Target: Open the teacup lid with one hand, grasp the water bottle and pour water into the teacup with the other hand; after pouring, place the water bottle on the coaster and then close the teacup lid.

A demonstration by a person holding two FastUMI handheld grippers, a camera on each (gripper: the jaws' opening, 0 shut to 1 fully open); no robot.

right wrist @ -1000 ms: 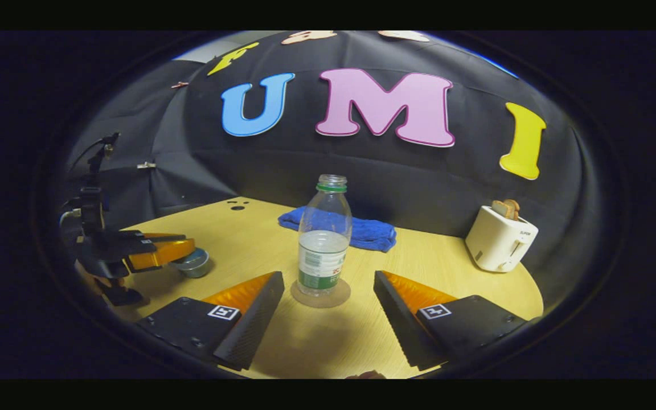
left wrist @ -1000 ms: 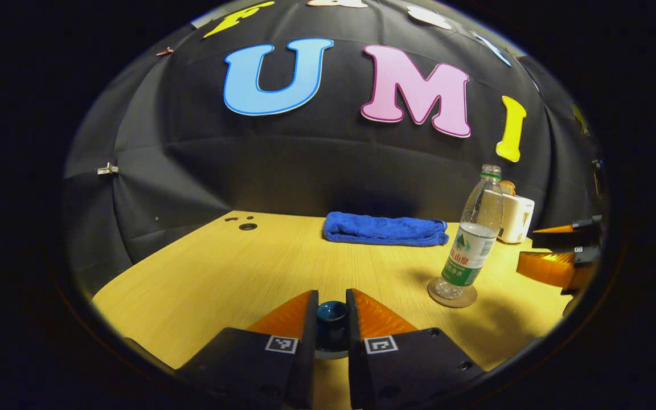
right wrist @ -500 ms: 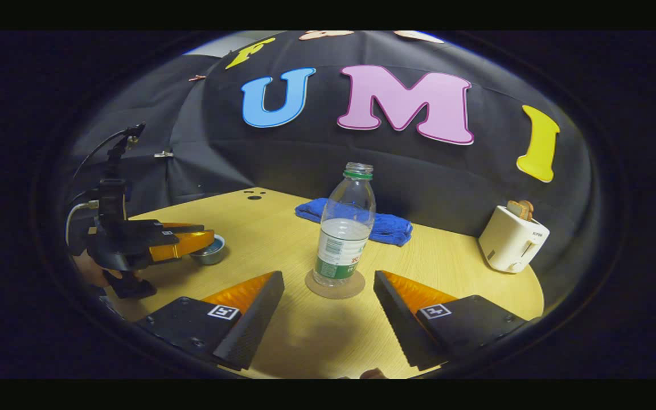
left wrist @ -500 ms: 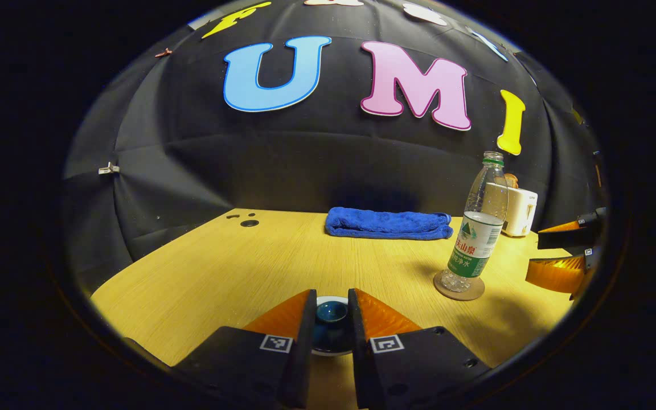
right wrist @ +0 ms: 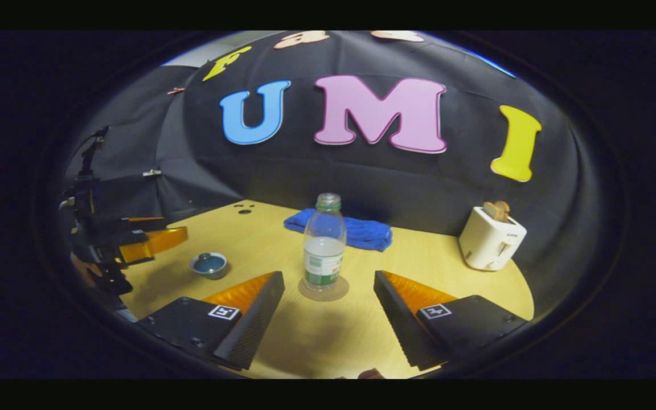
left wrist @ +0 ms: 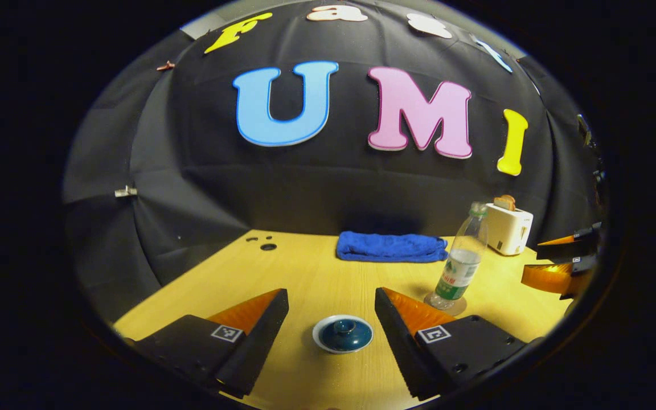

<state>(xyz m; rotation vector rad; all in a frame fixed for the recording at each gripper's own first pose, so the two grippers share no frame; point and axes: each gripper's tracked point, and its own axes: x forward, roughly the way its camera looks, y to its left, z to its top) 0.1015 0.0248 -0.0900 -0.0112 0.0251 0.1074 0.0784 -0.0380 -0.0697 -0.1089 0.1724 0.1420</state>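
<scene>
1. In the left gripper view, the left gripper (left wrist: pixel 331 310) is low over the wooden table (left wrist: pixel 305 273). Its two fingers are wide apart and hold nothing.
2. The teacup (left wrist: pixel 343 334) sits on the table between those fingers, touching neither. Its dark blue lid (left wrist: pixel 344 331) with a round knob is on top, so you cannot see inside the cup.
3. In the right gripper view, the right gripper (right wrist: pixel 328 302) is also low over the table. Its fingers are wide apart too, with nothing in them.
4. The water bottle (right wrist: pixel 323 244) stands upright on the round coaster (right wrist: pixel 323 290), just past the tips of the right gripper's fingers and between them. It has no cap on. It is partly full.
5. In that view the teacup (right wrist: pixel 209 265) is off to the left, well apart from the bottle. The left gripper (right wrist: pixel 154 242) is near it, but not touching it. A bit of a hand (right wrist: pixel 80 266) shows under it, mostly in the dark.
6. In the left gripper view the right gripper (left wrist: pixel 558 262) is cut off at the right edge.
7. Farther back a folded blue towel (right wrist: pixel 356 230) lies near the wall.
8. A white toaster (right wrist: pixel 490 239) stands at the far right with toast (right wrist: pixel 499 209) poking out of the top.
</scene>
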